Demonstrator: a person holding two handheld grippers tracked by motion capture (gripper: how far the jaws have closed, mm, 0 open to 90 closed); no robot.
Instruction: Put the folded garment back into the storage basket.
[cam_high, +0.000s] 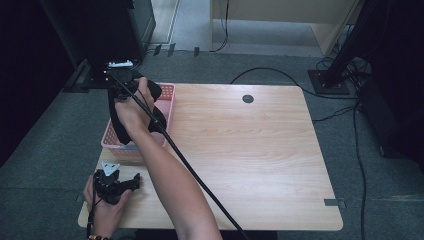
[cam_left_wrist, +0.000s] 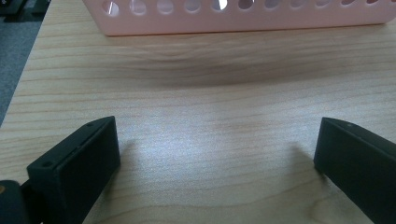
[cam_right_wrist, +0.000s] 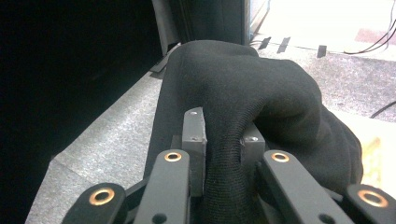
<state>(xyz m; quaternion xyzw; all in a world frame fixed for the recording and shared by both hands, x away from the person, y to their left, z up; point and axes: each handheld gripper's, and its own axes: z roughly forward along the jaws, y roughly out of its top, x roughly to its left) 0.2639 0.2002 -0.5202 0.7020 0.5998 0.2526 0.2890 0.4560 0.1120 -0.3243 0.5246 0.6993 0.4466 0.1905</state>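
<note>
My right gripper (cam_high: 131, 86) is raised over the pink basket (cam_high: 168, 98) at the table's left rear. It is shut on a black cloth (cam_high: 119, 125), which hangs down from it toward the basket. In the right gripper view a fold of that black cloth (cam_right_wrist: 243, 98) is pinched between the two jaws, my right gripper (cam_right_wrist: 223, 135) squeezing it tight. My left gripper (cam_high: 136, 182) rests on the wooden table (cam_high: 240, 150) near the front left corner, held by a hand. In the left gripper view my left gripper (cam_left_wrist: 217, 144) stands open with bare wood between the jaws, facing the pink basket (cam_left_wrist: 233, 18).
A round grommet (cam_high: 248, 98) sits at the table's rear middle. Cables (cam_high: 360, 150) trail over the grey carpet to the right. A dark cabinet (cam_high: 100, 30) stands behind the basket, and a stand base (cam_high: 327, 80) at the rear right.
</note>
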